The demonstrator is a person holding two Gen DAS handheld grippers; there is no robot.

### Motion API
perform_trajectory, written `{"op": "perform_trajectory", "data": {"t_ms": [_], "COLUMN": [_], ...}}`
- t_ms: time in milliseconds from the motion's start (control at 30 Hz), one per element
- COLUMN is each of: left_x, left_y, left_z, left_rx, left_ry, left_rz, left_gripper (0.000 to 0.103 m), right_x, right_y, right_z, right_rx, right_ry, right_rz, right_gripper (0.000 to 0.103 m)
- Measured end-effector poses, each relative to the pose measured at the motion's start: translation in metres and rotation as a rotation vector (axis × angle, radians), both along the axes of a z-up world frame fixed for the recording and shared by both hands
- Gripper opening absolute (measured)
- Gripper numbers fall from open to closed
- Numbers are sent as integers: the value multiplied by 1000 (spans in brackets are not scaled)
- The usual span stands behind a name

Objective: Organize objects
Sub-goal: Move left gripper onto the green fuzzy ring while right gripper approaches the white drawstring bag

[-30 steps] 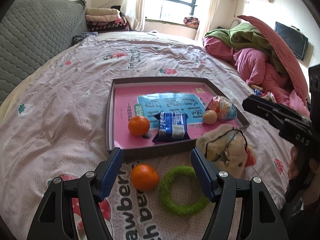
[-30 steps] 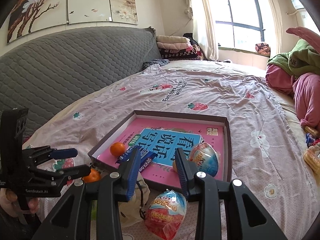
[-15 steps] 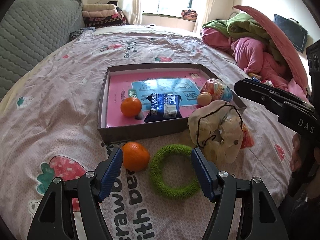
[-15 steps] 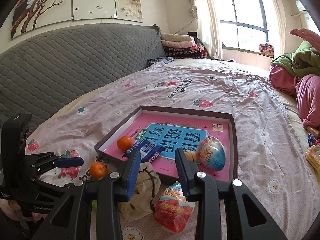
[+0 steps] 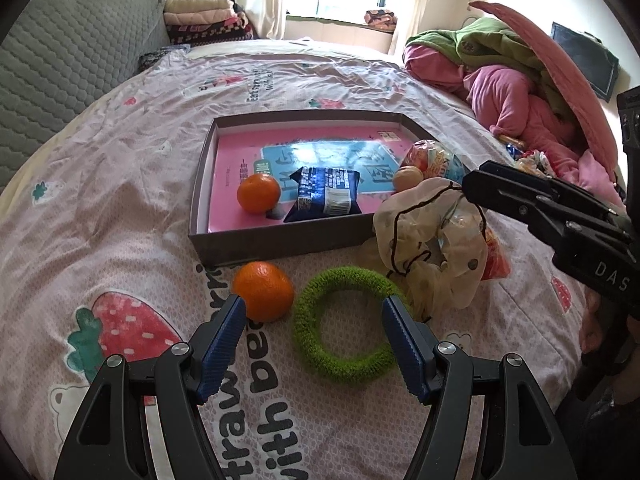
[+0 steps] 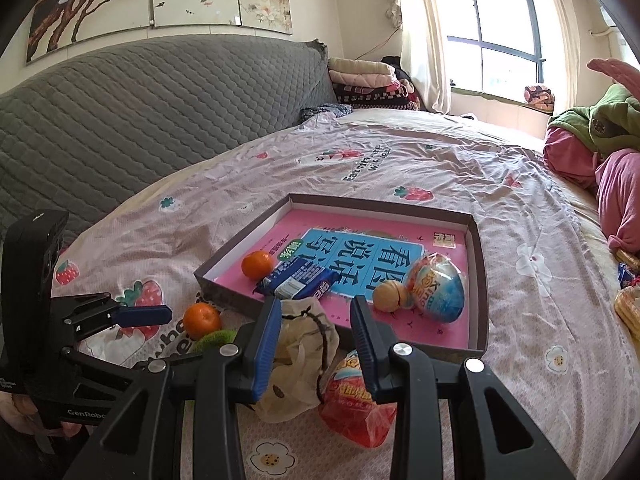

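My left gripper (image 5: 315,312) is open and low over the bedsheet. A loose orange (image 5: 263,291) sits by its left fingertip, and a green fuzzy ring (image 5: 346,322) lies between the tips. Behind them is a shallow brown tray (image 5: 280,242) holding another orange (image 5: 258,193), a blue snack packet (image 5: 326,194), a tan ball (image 5: 407,178) and a plastic egg toy (image 6: 438,286). My right gripper (image 6: 316,312) hovers open with nothing gripped, above a cream drawstring pouch (image 6: 298,364) and a red snack packet (image 6: 356,404).
A pile of pink and green bedding (image 5: 516,92) fills the right side of the bed. The grey quilted headboard (image 6: 140,112) runs along the left, with folded blankets (image 6: 368,76) at the far end. More wrapped snacks (image 6: 628,308) lie at the right edge.
In the left wrist view the tray, orange and ring have slid up the picture. The fingertips that overlapped the tray's front wall now flank the orange and ring. Both jaws are unchanged.
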State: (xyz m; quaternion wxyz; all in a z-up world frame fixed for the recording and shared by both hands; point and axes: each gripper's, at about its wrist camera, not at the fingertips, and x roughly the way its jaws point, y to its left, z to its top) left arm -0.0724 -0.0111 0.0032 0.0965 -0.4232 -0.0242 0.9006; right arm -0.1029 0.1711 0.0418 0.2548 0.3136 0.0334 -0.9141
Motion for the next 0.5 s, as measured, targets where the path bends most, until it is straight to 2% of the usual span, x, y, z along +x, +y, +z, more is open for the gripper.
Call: {"op": "perform_trajectory", "data": {"t_ms": [500], "left_x": [3], "left_y": [3], "left_z": [-8], "left_rx": [3], "left_ry": [-34], "left_rz": [3], "left_gripper": [72], "right_x": [4], "right_y": [-6], "right_z": [-9], "right_rx": [42], "right_ry": [-6], "right_rz": [8], "right_gripper": [36]}}
